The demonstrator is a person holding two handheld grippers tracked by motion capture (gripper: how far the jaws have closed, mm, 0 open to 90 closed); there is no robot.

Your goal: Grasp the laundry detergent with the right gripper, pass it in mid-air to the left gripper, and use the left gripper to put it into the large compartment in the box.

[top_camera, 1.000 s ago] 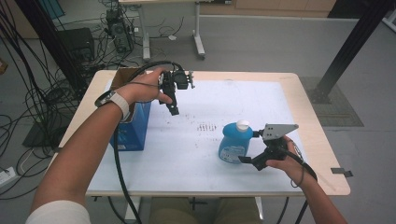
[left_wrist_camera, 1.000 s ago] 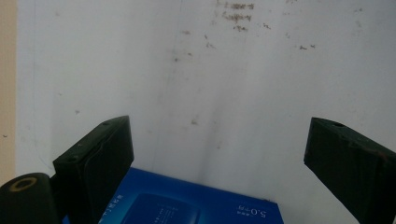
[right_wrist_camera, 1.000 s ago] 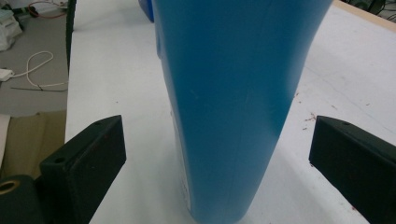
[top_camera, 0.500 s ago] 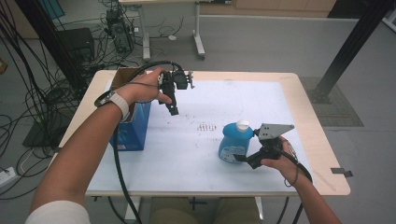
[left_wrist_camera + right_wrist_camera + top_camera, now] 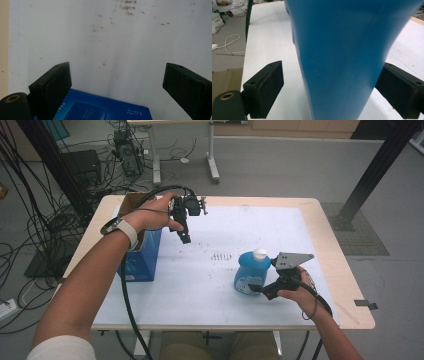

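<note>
Finds the blue bottle (image 5: 251, 275) upright on the worktop (image 5: 210, 320), right of the middle and toward the near edge, white cap (image 5: 259, 253) on top. Has the right hand-held gripper (image 5: 257, 289) low around its body, jaws just closing with the bottle between them. In the right gripper view, shows one jaw against the blue wall and the other a little off it, so not clamped yet.

Could tip or skid the bottle if one jaw pushes before the other meets it. Could also slip on the smooth, tapering wall, since gripping so low leaves the top free to swing. Might squeeze the wall inward if closed hard.

Holds the left hand-held gripper (image 5: 184, 236) wide open and empty, above the worktop just past the blue box (image 5: 142, 260).

Leaves plenty of bare worktop between bottle and box and toward the far side. Offers less room toward the near edge and the right edge, close by the right hand. Keeps the box well apart from the bottle.
</note>
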